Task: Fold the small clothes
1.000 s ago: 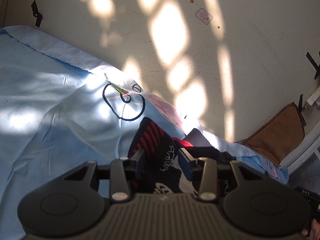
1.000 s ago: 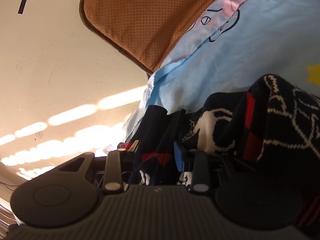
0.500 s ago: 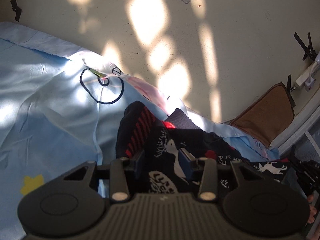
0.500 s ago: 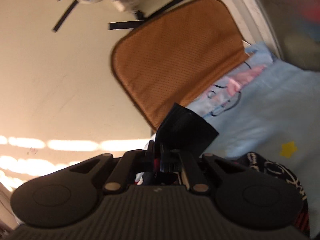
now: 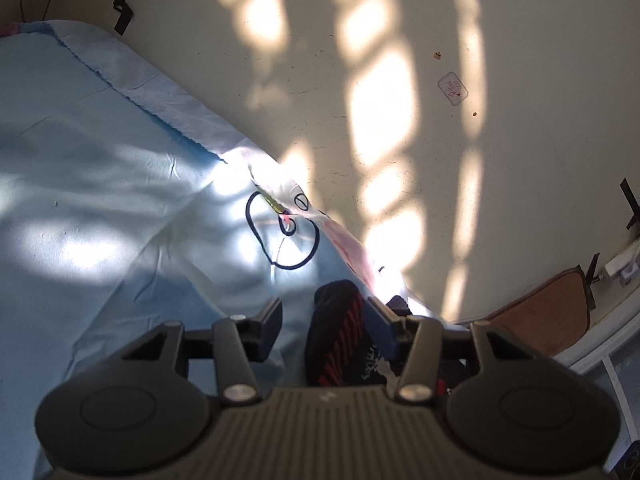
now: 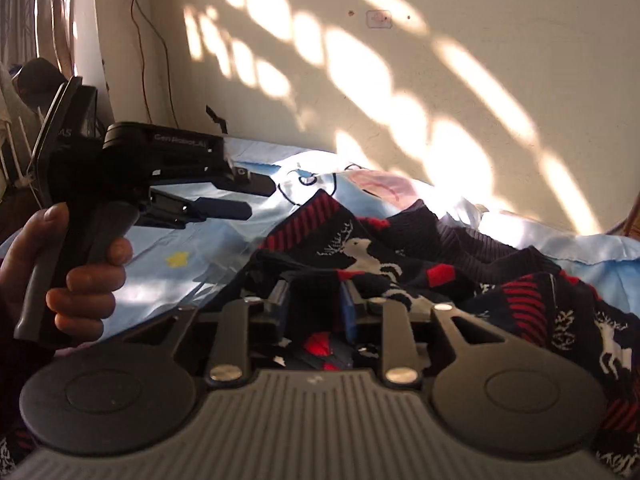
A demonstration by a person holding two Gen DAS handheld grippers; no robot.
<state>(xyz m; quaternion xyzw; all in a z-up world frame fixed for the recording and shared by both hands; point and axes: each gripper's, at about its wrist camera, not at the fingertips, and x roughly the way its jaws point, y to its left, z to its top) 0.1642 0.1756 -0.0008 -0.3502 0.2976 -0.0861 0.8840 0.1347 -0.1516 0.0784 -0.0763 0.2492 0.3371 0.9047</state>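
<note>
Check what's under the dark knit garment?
The garment lies on a light blue printed sheet, visible around its edges in both views. Whatever is beneath the garment's bulk is covered, and the right gripper's body hides its near part.

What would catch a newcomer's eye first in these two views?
Probably the dark knit garment with red stripes and white reindeer, heaped on the light blue sheet just ahead of both hand-held grippers. Next, the sunlight patches across the cream wall, and the left hand-held gripper hovering open at the right view's left side.
</note>
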